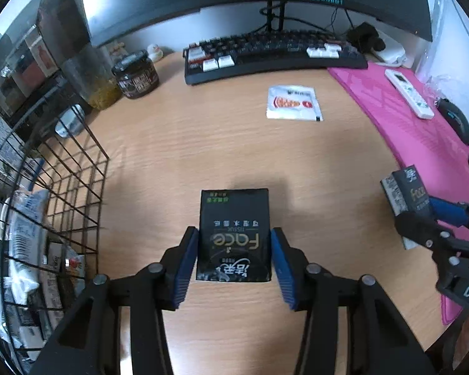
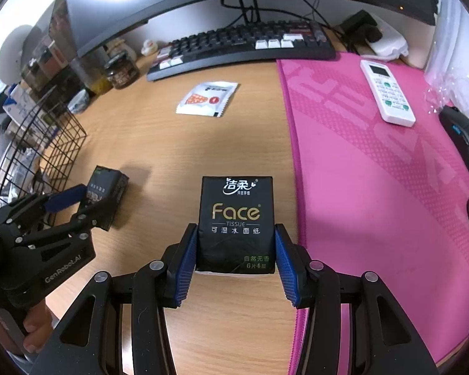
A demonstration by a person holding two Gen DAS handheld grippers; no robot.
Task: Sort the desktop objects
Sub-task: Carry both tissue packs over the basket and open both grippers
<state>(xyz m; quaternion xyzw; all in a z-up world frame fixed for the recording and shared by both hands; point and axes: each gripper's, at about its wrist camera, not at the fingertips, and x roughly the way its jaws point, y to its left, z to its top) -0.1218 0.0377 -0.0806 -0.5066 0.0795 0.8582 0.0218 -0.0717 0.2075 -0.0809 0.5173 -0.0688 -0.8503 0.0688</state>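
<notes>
Black tissue packs fill both claws above a wooden desk (image 2: 234, 143): the left gripper (image 1: 234, 259) clamps one Face pack (image 1: 234, 234) between its blue pads, label upside down, while the right gripper (image 2: 236, 256) pinches a second pack (image 2: 236, 222) upright. A wire basket (image 1: 62, 187) of sorted goods sits at nine o'clock of the left claw; a white sachet (image 2: 208, 98) lies at twelve, before the keyboard (image 2: 244, 47). A pink mat (image 2: 375, 172) spreads at three o'clock.
</notes>
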